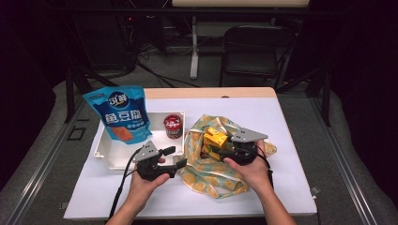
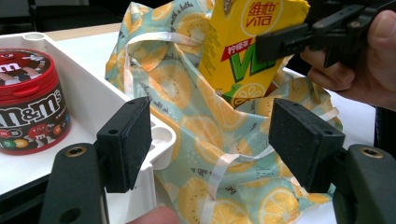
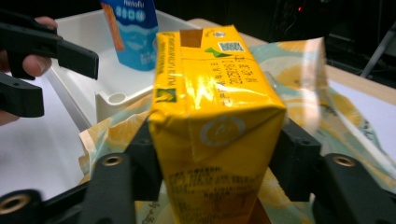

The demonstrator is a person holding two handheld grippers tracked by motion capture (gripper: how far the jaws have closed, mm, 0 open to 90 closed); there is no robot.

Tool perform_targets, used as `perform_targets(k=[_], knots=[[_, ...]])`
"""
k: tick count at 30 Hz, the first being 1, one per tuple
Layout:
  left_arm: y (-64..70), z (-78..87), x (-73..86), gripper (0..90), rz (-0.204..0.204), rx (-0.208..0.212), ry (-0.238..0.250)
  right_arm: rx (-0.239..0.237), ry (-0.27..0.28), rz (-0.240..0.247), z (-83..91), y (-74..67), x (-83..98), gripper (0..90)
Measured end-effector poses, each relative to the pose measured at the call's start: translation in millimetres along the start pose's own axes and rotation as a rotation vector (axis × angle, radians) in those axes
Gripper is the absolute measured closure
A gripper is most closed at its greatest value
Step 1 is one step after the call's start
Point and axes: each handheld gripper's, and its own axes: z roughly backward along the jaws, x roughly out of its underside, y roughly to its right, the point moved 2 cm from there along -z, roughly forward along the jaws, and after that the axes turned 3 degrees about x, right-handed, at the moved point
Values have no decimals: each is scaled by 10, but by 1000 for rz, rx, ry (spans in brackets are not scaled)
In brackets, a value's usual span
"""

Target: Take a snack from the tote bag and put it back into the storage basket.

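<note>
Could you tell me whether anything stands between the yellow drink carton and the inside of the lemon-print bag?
Nothing visible does. The right claw holds the yellow drink carton with its lower end already in the lemon-print bag.

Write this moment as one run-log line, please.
right hand-held gripper: shut on yellow drink carton, over lemon-print bag | left hand-held gripper: open, empty | white tray: snack pouch, candy jar

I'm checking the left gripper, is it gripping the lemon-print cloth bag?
No, the left gripper is open, its black pads apart in front of the lemon-print cloth bag.
</note>
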Motion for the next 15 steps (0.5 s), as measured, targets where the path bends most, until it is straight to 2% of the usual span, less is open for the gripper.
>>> perform_targets(k=[1,2,3,4,5,7,8,9,10,11,12,13,14,15], knots=[[2,-3,1,303,1,1,-1,4,-1,-1,-28,-6,-5,415],[1,-1,1,303,0,21,-8,6,-2,-4,-44,-4,-11,449],[9,-8,4,303,-3,4,-3,-9,13,-16,-50,-5,-18,499],[7,-4,4,302,-5,21,-9,-4,15,-26,-50,-1,-27,504],[15,-12,7,301,-5,1,-1,-1,9,-28,-50,-2,-32,509],[22,-20,6,300,-4,-3,2,12,0,-25,-41,-27,-45,515],[23,-20,3,299,-5,15,-6,19,-4,-24,-35,-38,-57,516],[40,-34,1,297,-8,-8,4,29,-4,-29,-30,-52,-72,517],[47,-38,-7,293,-16,6,-7,37,-9,-30,-18,-62,-91,517],[72,-55,-14,288,-22,-17,-1,48,-1,-38,-9,-76,-112,517],[94,-68,-26,283,-28,-20,1,49,0,-42,7,-84,-139,518],[112,-75,-41,277,-36,-4,-9,48,6,-46,21,-94,-166,518],[140,-91,-56,264,-45,-27,-5,47,11,-50,36,-104,-197,518],[164,-101,-75,247,-50,-24,-6,45,16,-53,52,-115,-229,519]])
